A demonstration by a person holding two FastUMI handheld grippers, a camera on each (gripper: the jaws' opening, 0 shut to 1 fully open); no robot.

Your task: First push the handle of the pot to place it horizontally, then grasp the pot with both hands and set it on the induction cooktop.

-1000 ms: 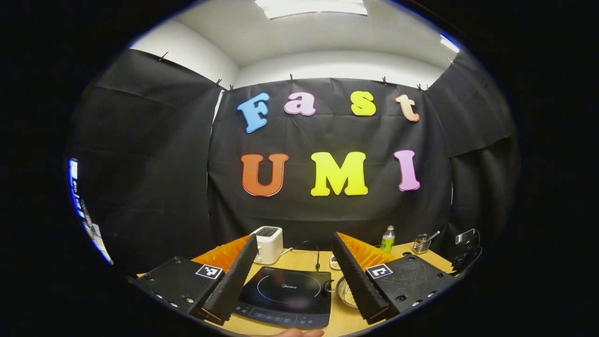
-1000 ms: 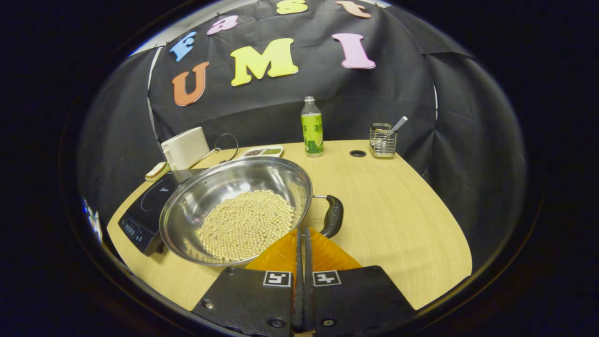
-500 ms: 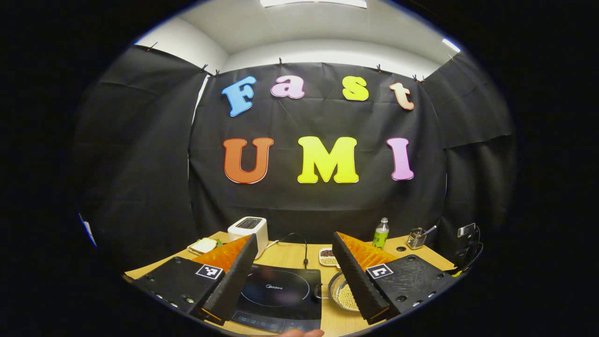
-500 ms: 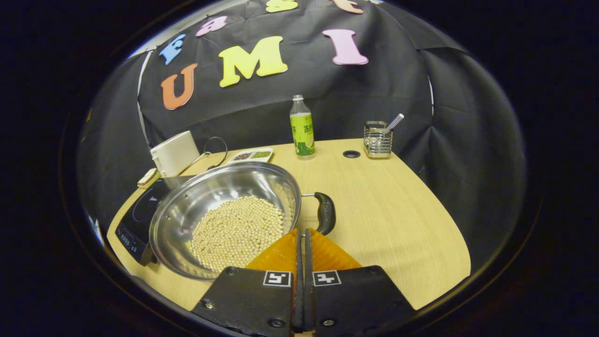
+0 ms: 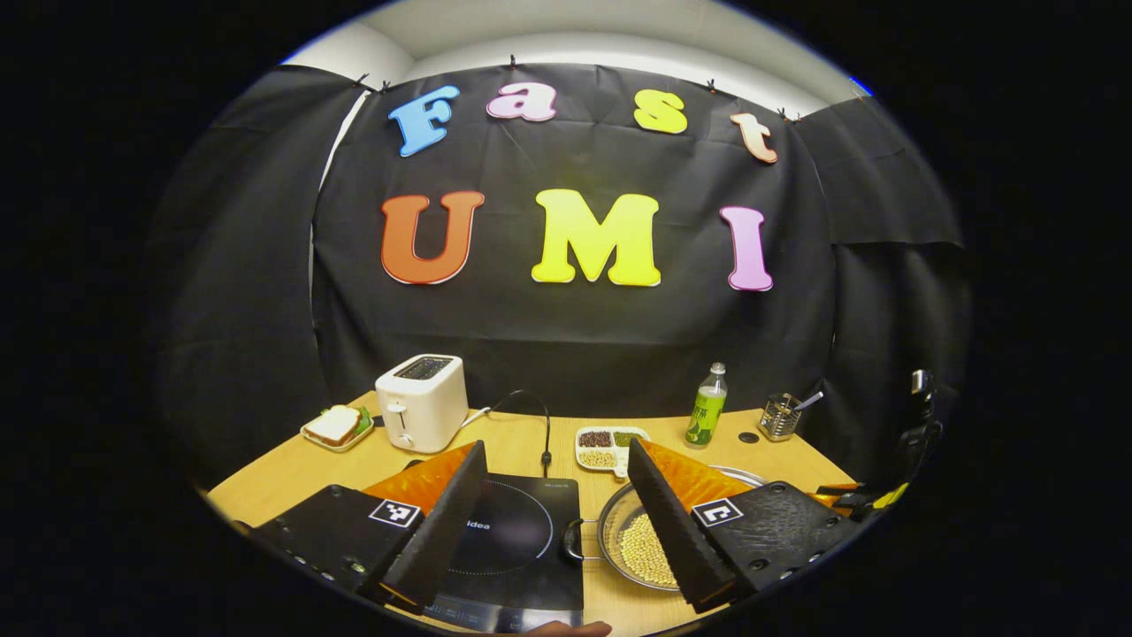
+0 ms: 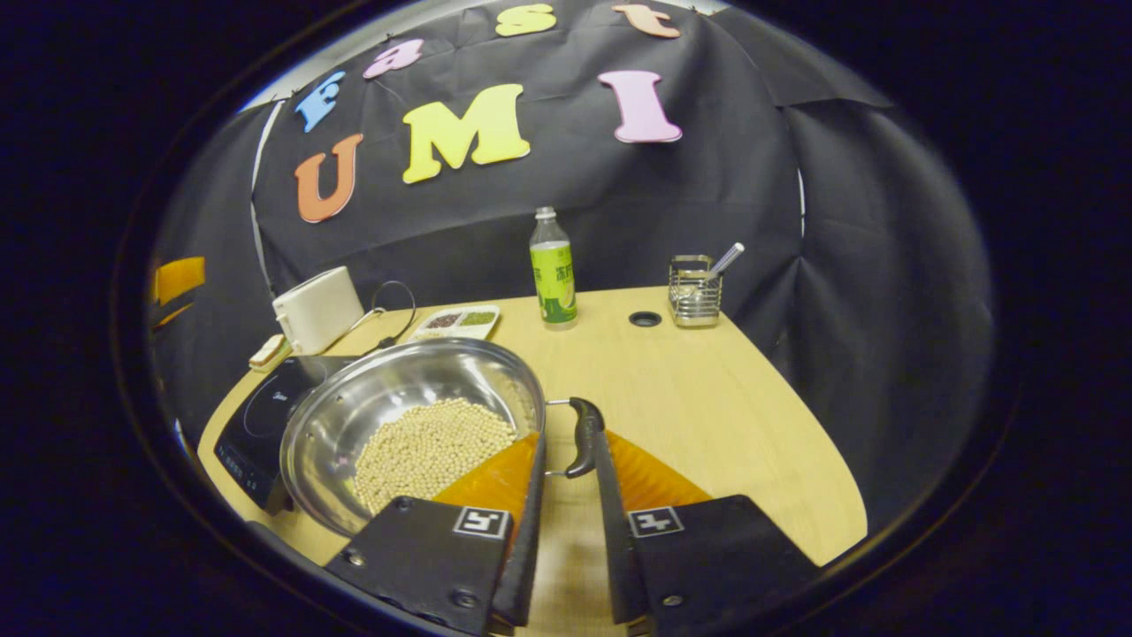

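We see the round stainless-steel pot [image 6: 411, 416], holding pale beans, sitting on the light wooden table [image 6: 707, 407] just beside the flat black induction cooktop [image 5: 522, 535]. Our right gripper [image 6: 566, 451] has its fingers parted, framing the pot's black side handle [image 6: 584, 433] without clamping it. Our left gripper [image 5: 557, 522] hangs spread wide above the cooktop, grasping nothing.

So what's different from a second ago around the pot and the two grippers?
The right gripper has opened from fully shut; its fingers now flank the pot's right handle without closing on it. The left gripper has tipped down toward the table, still open, bringing the cooktop and the pot's left handle into fuller view. The pot of beans still sits beside the cooktop.
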